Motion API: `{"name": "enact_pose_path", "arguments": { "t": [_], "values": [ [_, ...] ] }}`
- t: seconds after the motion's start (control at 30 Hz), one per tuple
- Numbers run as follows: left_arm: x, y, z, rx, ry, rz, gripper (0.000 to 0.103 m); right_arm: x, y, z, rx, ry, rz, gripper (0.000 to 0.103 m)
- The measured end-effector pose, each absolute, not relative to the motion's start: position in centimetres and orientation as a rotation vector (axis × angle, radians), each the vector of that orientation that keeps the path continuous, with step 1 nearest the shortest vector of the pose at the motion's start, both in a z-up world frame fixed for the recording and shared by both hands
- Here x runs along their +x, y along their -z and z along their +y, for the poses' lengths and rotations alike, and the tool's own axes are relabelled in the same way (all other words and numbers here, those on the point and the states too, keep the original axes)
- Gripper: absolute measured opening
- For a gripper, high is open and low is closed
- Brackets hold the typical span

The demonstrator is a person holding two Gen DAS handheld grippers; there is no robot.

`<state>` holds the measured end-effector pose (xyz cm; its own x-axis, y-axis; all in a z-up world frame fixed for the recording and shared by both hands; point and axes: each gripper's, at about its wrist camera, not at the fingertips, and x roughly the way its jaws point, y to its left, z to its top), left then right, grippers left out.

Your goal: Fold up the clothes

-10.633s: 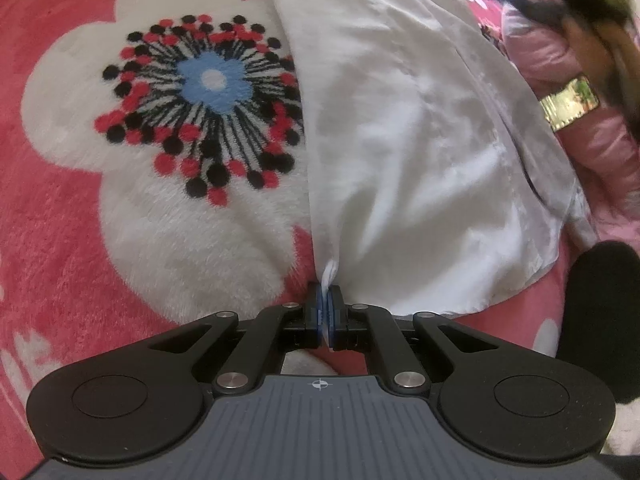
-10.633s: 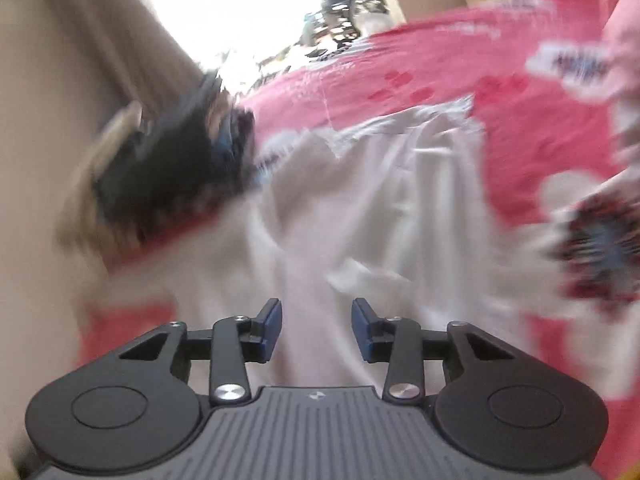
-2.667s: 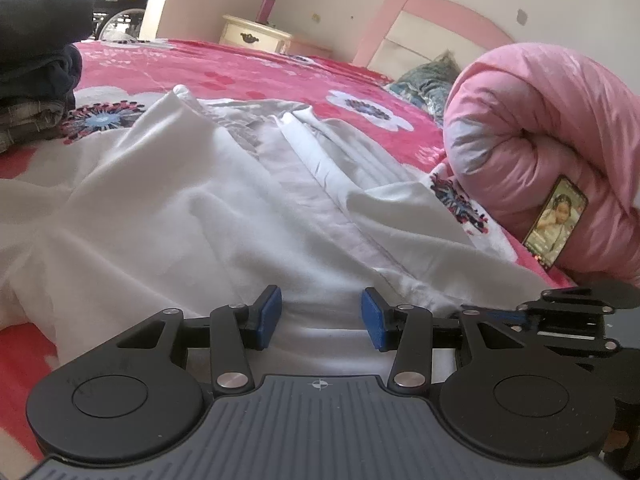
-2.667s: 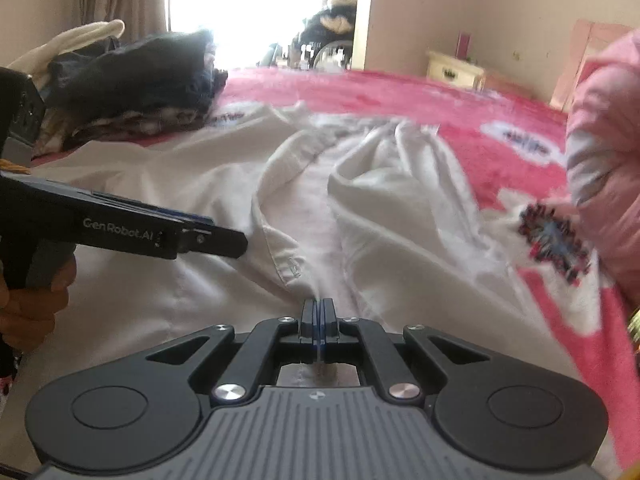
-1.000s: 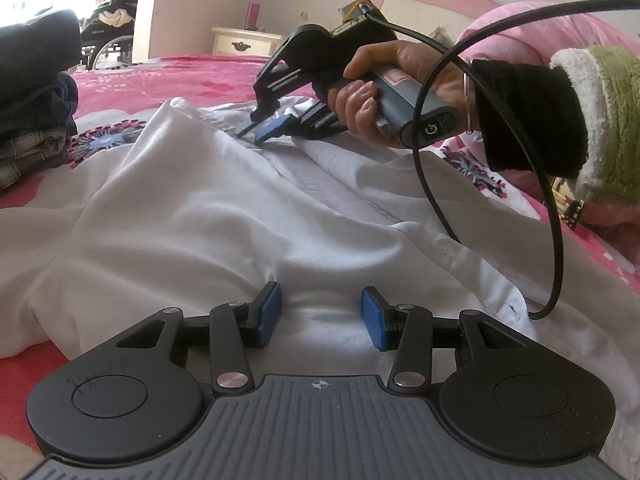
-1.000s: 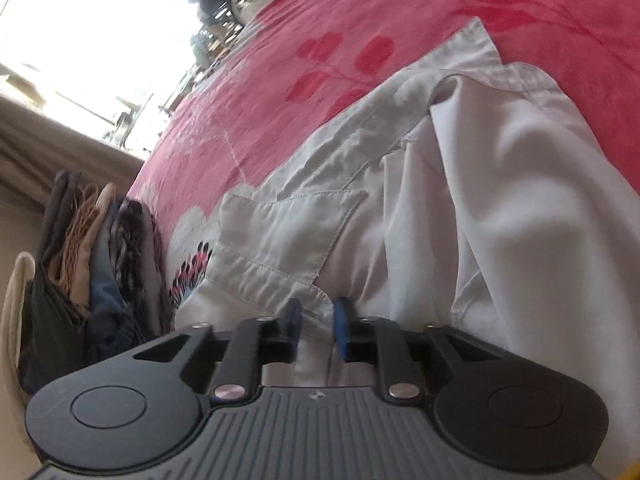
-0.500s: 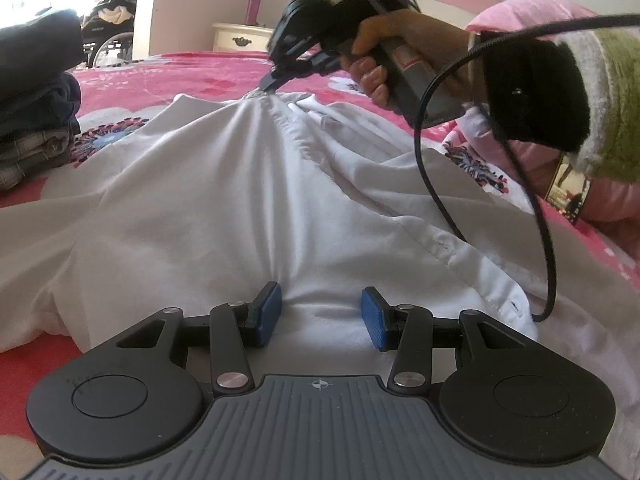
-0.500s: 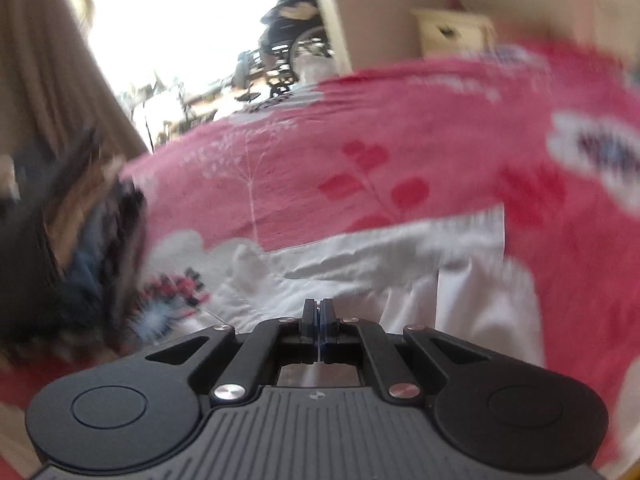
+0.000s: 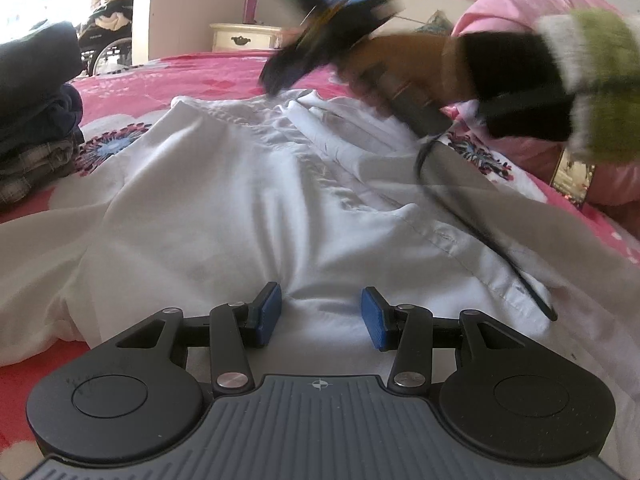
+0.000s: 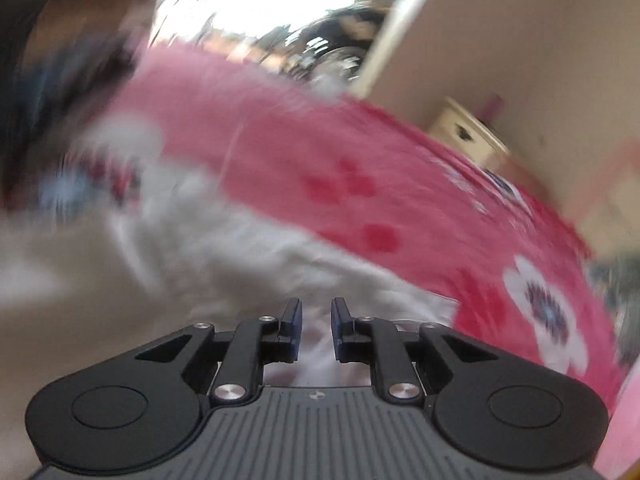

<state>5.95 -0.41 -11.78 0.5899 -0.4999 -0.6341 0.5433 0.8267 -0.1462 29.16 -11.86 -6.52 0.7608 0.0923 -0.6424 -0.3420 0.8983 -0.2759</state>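
Now right gripper [image 10: 316, 330] jaws opening, empty, over white shirt [image 10: 224, 272].

White shirt [image 9: 224, 208] covers bed middle, low and flat; tool passes freely over it. Left tool [image 9: 320, 316] jaws apart over near hem, nothing between. Left edge blocked: stack of folded clothes [image 9: 32, 112]. Right edge blocked: rolled pink quilt [image 9: 532, 152]. Right tool [image 10: 316, 332] plus hand [image 9: 404, 64] and trailing cable [image 9: 492, 244] occupy space above collar, far right. Red bedspread [image 10: 360, 168] beyond collar bare, open to nightstand [image 9: 246, 36].
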Motion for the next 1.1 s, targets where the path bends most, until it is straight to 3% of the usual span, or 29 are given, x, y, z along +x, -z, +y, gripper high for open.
{"name": "enact_pose_path", "arguments": {
  "t": [0.17, 0.4, 0.6, 0.77, 1.1],
  "values": [
    [6.0, 11.6, -0.3, 0.063, 0.608, 0.722, 0.044, 24.4, 1.8, -15.0, -0.190, -0.674, 0.856, 0.018],
    [6.1, 11.0, 0.3, 0.071, 0.553, 0.723, 0.045, 19.6, 7.8, -15.3, -0.429, -0.727, 1.164, 0.015],
    [5.1, 8.5, 2.3, 0.029, 0.481, 0.699, 0.045, 16.2, 2.7, -19.0, -0.279, -0.603, 0.989, 0.019],
    [1.5, 6.1, 2.3, 0.069, 0.525, 0.691, 0.045, 9.7, -0.5, -21.4, -0.246, -0.695, 0.958, 0.019],
    [-8.4, 6.5, 1.2, 0.148, 0.613, 0.778, 0.045, -1.2, 1.2, -23.0, -0.093, -0.670, 1.107, 0.019]
  ]
}}
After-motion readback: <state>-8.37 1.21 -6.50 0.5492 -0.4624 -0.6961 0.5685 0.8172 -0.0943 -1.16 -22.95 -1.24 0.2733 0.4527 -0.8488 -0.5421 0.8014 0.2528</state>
